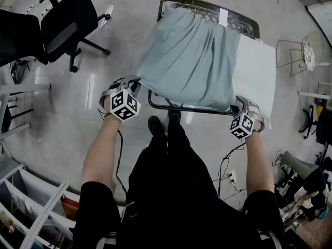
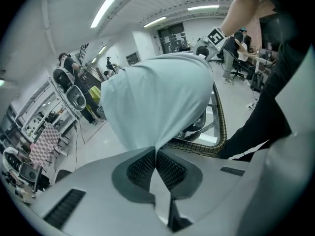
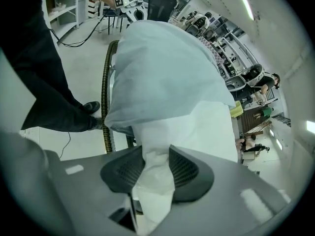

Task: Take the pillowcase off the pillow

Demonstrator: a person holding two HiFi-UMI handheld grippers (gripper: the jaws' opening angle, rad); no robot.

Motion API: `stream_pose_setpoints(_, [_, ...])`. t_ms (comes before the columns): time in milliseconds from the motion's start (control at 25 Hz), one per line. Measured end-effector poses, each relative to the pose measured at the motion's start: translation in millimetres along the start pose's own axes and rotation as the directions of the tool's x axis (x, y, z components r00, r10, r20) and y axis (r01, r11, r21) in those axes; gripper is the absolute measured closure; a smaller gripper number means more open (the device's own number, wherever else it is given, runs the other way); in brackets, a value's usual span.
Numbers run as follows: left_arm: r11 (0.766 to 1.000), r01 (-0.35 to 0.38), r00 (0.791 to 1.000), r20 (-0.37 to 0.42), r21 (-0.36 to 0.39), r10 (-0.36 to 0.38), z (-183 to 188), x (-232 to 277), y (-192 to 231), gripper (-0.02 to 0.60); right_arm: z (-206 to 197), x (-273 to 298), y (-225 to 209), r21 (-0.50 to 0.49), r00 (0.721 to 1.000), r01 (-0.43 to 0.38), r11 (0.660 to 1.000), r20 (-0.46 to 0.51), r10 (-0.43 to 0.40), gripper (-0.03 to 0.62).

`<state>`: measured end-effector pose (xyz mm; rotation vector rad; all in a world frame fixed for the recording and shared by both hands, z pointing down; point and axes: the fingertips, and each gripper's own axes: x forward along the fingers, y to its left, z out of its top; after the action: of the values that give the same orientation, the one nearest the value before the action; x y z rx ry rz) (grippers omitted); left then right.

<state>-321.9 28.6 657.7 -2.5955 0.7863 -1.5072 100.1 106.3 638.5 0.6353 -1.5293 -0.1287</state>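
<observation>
A pale blue-grey pillowcase covers most of a white pillow, which sticks out at the right end. Both lie on a dark frame with a woven rim. My left gripper is at the near left corner, shut on a pinch of the pillowcase, with the cloth drawn tight between its pads. My right gripper is at the near right corner, shut on a bunched corner of the white pillow, just below the pillowcase's open edge.
A black office chair stands at the far left and a wire chair at the far right. Shelving is near left. Cables trail on the floor by my legs. The woven rim curves under the pillow.
</observation>
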Motion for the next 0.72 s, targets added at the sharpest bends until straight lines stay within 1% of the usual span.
stream_pose_setpoints(120, [1.000, -0.002, 1.000, 0.005, -0.016, 0.002, -4, 0, 5, 0.574, -2, 0, -1, 0.013, 1.000, 0.002, 1.000, -0.002, -0.002, 0.435])
stream_pose_setpoints(160, [1.000, 0.008, 1.000, 0.015, -0.028, -0.008, -5, 0, 5, 0.574, -2, 0, -2, 0.026, 1.000, -0.002, 1.000, 0.000, 0.002, 0.436])
stream_pose_setpoints(200, [0.999, 0.031, 0.999, 0.034, -0.044, -0.030, -3, -2, 3, 0.574, -1, -1, -2, 0.045, 1.000, -0.010, 0.999, 0.003, 0.010, 0.436])
stream_pose_setpoints(280, [0.993, 0.101, 0.991, 0.090, -0.068, -0.095, 3, -11, -5, 0.572, 1, -6, -2, 0.094, 0.999, -0.042, 0.995, 0.019, 0.040, 0.432])
stream_pose_setpoints(320, [0.990, 0.125, 0.987, 0.112, -0.058, -0.118, 7, -18, -9, 0.572, 3, -11, -3, 0.118, 0.998, -0.061, 0.991, 0.029, 0.058, 0.421])
stream_pose_setpoints(360, [0.991, 0.130, 0.984, 0.124, -0.030, -0.125, 12, -27, -12, 0.571, 4, -19, -6, 0.140, 0.997, -0.077, 0.987, 0.042, 0.071, 0.421])
stream_pose_setpoints(440, [0.995, 0.098, 0.986, 0.136, 0.025, -0.100, 22, -44, -6, 0.569, 4, -35, -21, 0.186, 0.994, -0.085, 0.979, 0.079, 0.072, 0.422])
stream_pose_setpoints(480, [0.997, 0.078, 0.986, 0.149, 0.023, -0.080, 30, -51, 3, 0.569, 5, -43, -33, 0.212, 0.993, -0.077, 0.974, 0.101, 0.057, 0.421])
stream_pose_setpoints(640, [0.997, 0.022, 0.975, 0.221, -0.081, -0.003, 69, -57, 61, 0.569, 10, -50, -96, 0.302, 0.989, -0.022, 0.953, 0.147, -0.024, 0.419])
stream_pose_setpoints(720, [0.995, 0.016, 0.972, 0.235, -0.099, 0.008, 91, -48, 90, 0.569, 19, -40, -130, 0.320, 0.987, -0.005, 0.947, 0.156, -0.047, 0.410])
